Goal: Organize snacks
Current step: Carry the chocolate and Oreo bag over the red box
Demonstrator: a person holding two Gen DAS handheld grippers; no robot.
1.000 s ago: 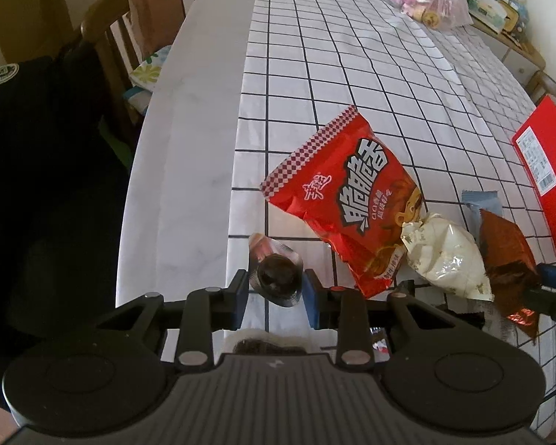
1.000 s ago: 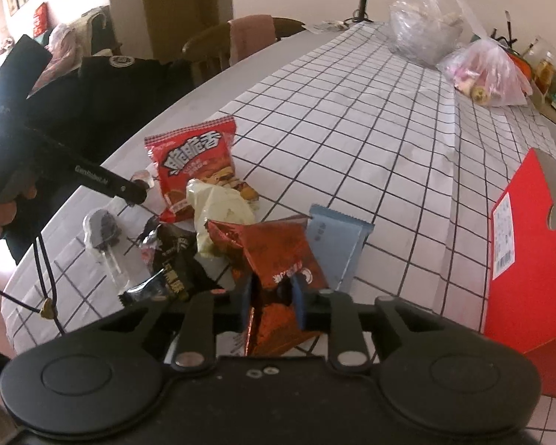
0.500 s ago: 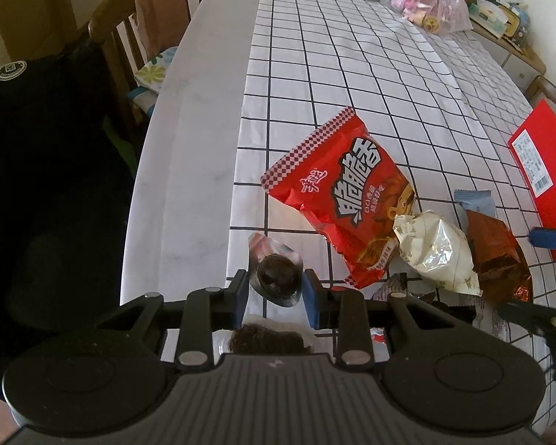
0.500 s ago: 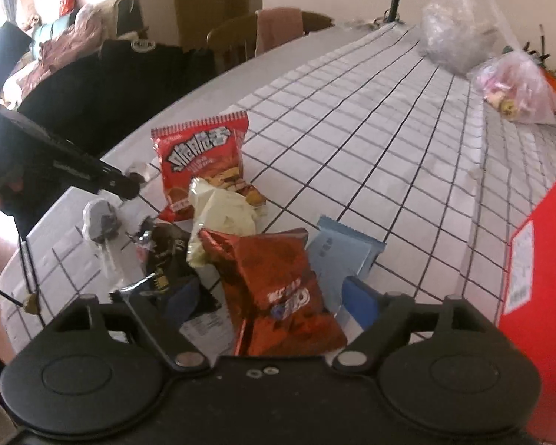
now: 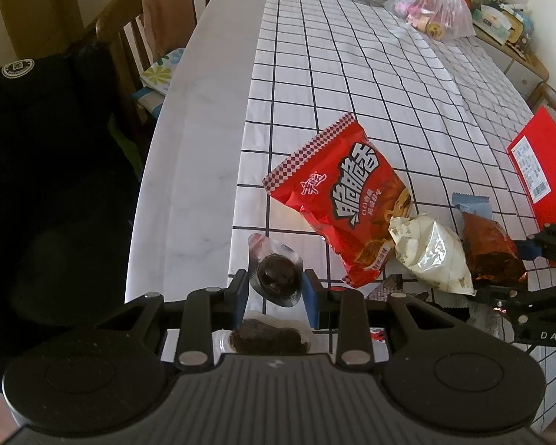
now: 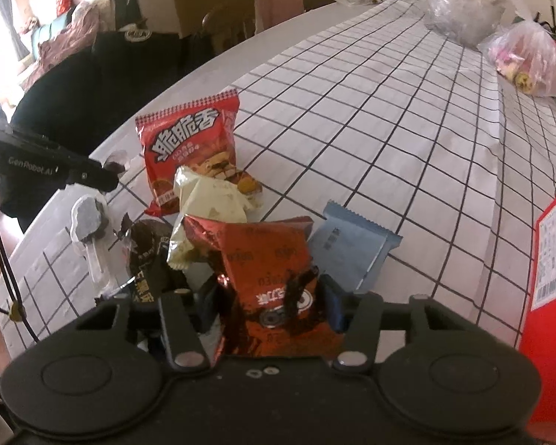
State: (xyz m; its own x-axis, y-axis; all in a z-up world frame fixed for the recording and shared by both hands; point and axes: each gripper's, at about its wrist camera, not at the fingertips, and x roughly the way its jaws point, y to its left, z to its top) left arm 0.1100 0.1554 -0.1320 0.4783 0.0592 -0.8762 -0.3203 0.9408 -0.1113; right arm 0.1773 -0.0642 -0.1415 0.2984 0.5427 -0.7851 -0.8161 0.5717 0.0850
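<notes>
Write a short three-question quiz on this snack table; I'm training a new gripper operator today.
1. True or false: the right gripper straddles the shiny brown foil snack bag.
2. What sits between the left gripper fingers?
A. round dark jelly cup
B. crumpled cream wrapper
C. big red chip bag
3. Fill in: the pale blue flat packet lies on the ____ tablecloth.

Key: 1 true; 2 A; 3 checked.

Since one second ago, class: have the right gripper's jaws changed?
Yes. The right gripper was shut on the brown snack bag, opened wide, and now stands narrower around it beside the blue packet.
</notes>
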